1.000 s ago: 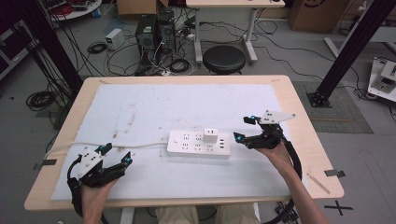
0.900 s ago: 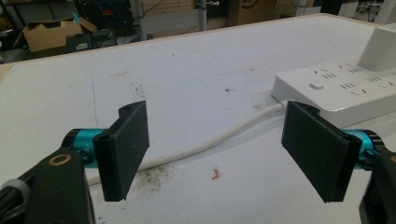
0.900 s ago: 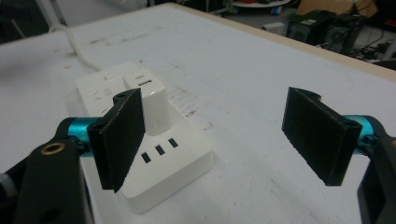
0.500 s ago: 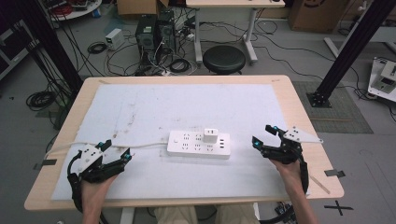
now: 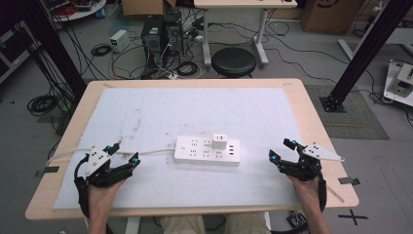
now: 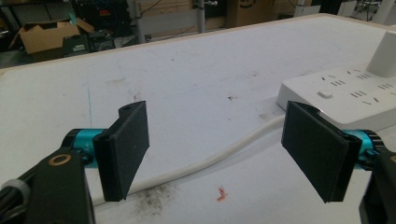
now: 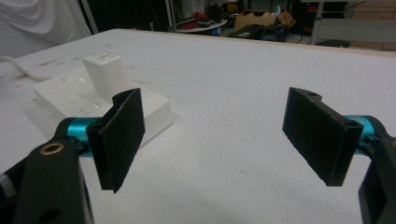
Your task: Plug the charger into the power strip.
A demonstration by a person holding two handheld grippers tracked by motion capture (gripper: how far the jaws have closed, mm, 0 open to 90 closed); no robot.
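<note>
- On the table's (image 5: 311,112) white mat (image 5: 204,112), mid-near area: white power strip (image 5: 208,151) lying flat, long side running left to right.
- White charger block (image 5: 219,142) plugged upright into the strip's far row, right of its middle.
- White cord (image 5: 146,152) leaves the strip's left end and runs left across the mat to the table's left edge.
- Left gripper (image 5: 125,152) sits at the near left, held low over the mat, jaws spread wide with nothing between the pads.
- Power strip lies to the right of the left gripper, apart from it; the cord passes just at the left gripper's tips, contact not clear from above.
- Left gripper view: the cord (image 6: 224,156) runs on the mat through the gap between the two black pads (image 6: 126,149), below and beyond them, no pad pressing on it; the strip's left end (image 6: 345,93) sits past the right pad.
- Right gripper (image 5: 281,149) at the near right, low over the mat, jaws also spread wide and holding nothing.
- Power strip lies to the left of the right gripper, near but clearly apart, a strip of bare mat between them.
- Right gripper view: strip (image 7: 88,102) and charger block (image 7: 105,70) sit off to the left, partly behind the left pad (image 7: 119,137); bare mat between the pads.
- Both forearms come in from the near edge; grey three-cornered plate on each gripper.
- Beyond the far edge on the floor: black round stool (image 5: 234,62), computer tower (image 5: 153,34), loose cables.
</note>
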